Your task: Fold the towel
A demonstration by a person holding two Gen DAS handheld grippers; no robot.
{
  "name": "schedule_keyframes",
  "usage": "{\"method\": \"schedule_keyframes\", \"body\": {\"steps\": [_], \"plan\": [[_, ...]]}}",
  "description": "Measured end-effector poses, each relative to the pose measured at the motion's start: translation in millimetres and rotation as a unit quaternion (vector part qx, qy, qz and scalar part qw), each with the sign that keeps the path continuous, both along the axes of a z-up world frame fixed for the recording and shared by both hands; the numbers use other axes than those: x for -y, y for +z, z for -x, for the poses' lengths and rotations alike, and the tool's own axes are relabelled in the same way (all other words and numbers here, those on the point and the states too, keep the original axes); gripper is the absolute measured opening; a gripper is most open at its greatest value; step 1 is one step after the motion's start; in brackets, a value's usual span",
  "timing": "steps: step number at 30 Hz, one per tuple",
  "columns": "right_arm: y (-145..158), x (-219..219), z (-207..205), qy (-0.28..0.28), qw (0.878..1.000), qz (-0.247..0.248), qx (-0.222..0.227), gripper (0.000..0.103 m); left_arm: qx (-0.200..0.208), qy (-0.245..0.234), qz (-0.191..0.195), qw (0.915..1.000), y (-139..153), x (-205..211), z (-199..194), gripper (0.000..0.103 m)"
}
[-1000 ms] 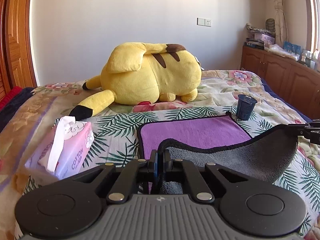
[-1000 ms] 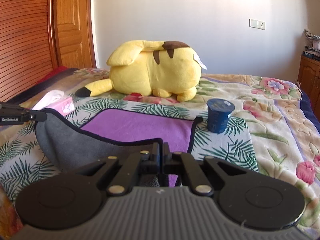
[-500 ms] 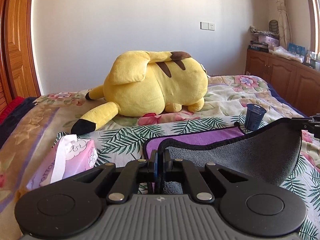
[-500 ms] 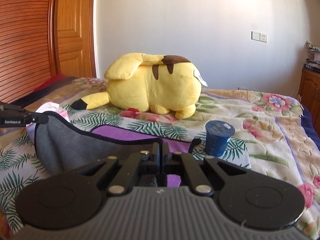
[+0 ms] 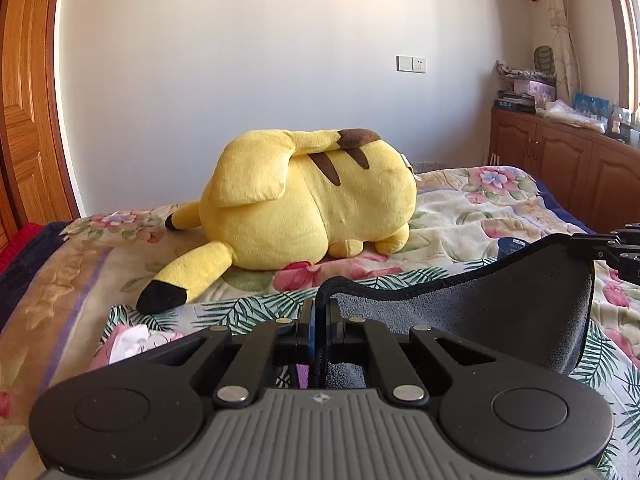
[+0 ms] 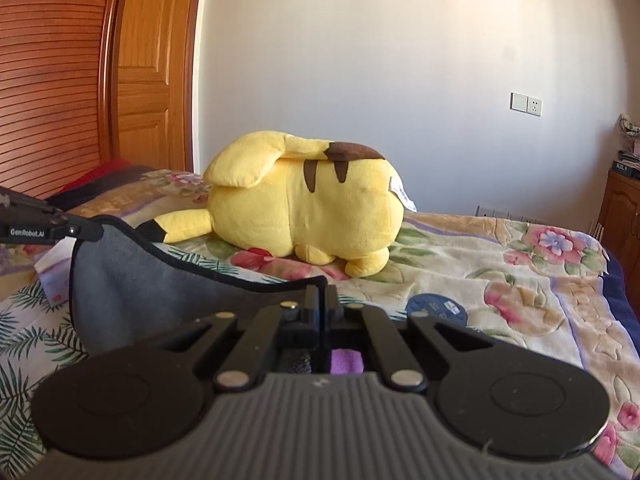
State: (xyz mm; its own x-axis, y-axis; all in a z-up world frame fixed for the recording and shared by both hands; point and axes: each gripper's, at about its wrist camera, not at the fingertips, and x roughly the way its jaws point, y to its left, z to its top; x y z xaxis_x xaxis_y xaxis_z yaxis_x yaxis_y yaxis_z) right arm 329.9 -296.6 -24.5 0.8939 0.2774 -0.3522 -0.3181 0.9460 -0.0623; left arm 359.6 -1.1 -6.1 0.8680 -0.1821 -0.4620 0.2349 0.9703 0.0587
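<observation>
The towel [image 5: 500, 312], grey on its raised face with a black bound edge and a purple side glimpsed beneath, hangs lifted above the floral bedspread [image 5: 472, 216], strung between the two grippers. The left gripper [image 5: 319, 312] has its jaws closed tight on one corner, the black hem pinched between them; from there the hem sags and climbs toward 2 o'clock, where the right gripper's tip clamps the other corner. In the right wrist view the right gripper [image 6: 323, 308] is likewise closed on the fabric, and the hem runs toward 10 o'clock to the far corner. A yellow plush toy [image 5: 308, 204] lies at 12 o'clock, well beyond the raised edge, with a strip of leaf-print bedspread between them. A dark blue cup [image 6: 436, 307] sits near the right gripper at about 1 o'clock, partly hidden behind the gripper body. A pink tissue pack [image 5: 128, 338] lies at 9 o'clock beside the left gripper. A wooden cabinet [image 5: 568, 168] lines the wall at 3 o'clock.
</observation>
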Motion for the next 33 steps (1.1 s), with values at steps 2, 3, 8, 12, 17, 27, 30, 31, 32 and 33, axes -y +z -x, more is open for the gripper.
{"method": "schedule_keyframes", "body": {"steps": [2,3,8,12,17,27,30,31,32,33], "plan": [[1.9,-0.6,-3.8,-0.001,1.0,0.001,0.005,0.003,0.003,0.0,-0.004,1.0,2.7,0.9,-4.5,0.0],[2.9,-0.5,-5.8,-0.002,1.0,0.001,0.008,0.003,0.005,0.001,-0.007,1.0,3.9,1.5,-6.7,0.0],[4.4,0.6,-20.5,-0.012,1.0,0.0,0.019,0.003,0.012,0.007,-0.009,0.9999,4.9,1.8,-20.6,0.0],[-0.4,2.3,-32.7,-0.023,0.999,-0.001,0.023,0.003,0.015,0.012,-0.011,0.9998,1.7,3.6,-33.2,0.0],[-10.4,2.3,-47.2,-0.034,0.999,0.009,0.027,0.003,0.018,0.018,-0.018,0.9995,-7.0,5.6,-51.3,0.0],[-51.3,1.2,-72.6,-0.043,0.999,0.033,0.0,0.003,-0.012,0.037,-0.02,0.9991,-54.4,3.8,-80.9,0.0],[-63.5,-1.6,-77.8,-0.041,0.998,0.044,-0.006,0.003,-0.017,0.041,-0.022,0.9988,-66.0,3.0,-87.4,0.0],[-66.8,-2.7,-79.8,-0.04,0.998,0.047,-0.009,0.003,-0.02,0.042,-0.023,0.9987,-68.7,2.8,-88.9,0.0],[-69.7,-3.9,-81.4,-0.039,0.998,0.05,-0.011,0.003,-0.023,0.042,-0.026,0.9985,-72.1,3.4,-90.6,0.0],[-72.3,-5.0,-82.4,-0.039,0.998,0.053,-0.013,0.003,-0.025,0.042,-0.03,0.9984,-75.4,4.0,-91.7,0.0]]}}
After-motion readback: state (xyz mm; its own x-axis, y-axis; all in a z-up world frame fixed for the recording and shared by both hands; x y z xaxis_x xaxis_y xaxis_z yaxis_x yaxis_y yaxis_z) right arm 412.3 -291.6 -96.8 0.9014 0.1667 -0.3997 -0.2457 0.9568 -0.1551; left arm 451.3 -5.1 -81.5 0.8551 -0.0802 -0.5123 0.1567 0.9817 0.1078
